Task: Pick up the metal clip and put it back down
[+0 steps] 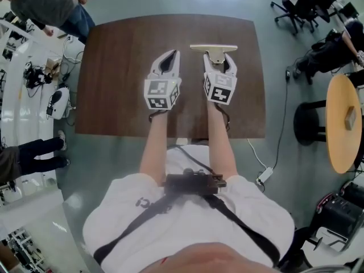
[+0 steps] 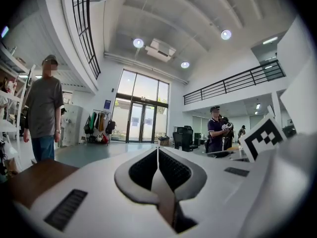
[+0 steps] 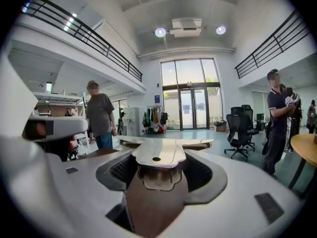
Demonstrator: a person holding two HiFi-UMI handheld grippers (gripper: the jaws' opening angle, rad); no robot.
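Note:
A pale metal clip (image 1: 213, 51), T-shaped with a wide bar at its far end, is over the brown table (image 1: 119, 84) right of centre. My right gripper (image 1: 219, 57) has its fingers on either side of the clip's stem. In the right gripper view the clip (image 3: 157, 152) fills the gap between the pads (image 3: 118, 171) and its edges meet them, so my right gripper (image 3: 158, 168) is shut on it. I cannot tell whether the clip rests on the table or hangs just above it. My left gripper (image 1: 170, 56) lies beside it, shut and empty (image 2: 158, 155).
A person (image 1: 45, 4) stands at the table's far left corner. Office chairs (image 1: 307, 1) are at the far right. A round wooden table (image 1: 344, 121) and a black stool (image 1: 310, 121) stand to the right. A cable (image 1: 278, 135) runs across the floor.

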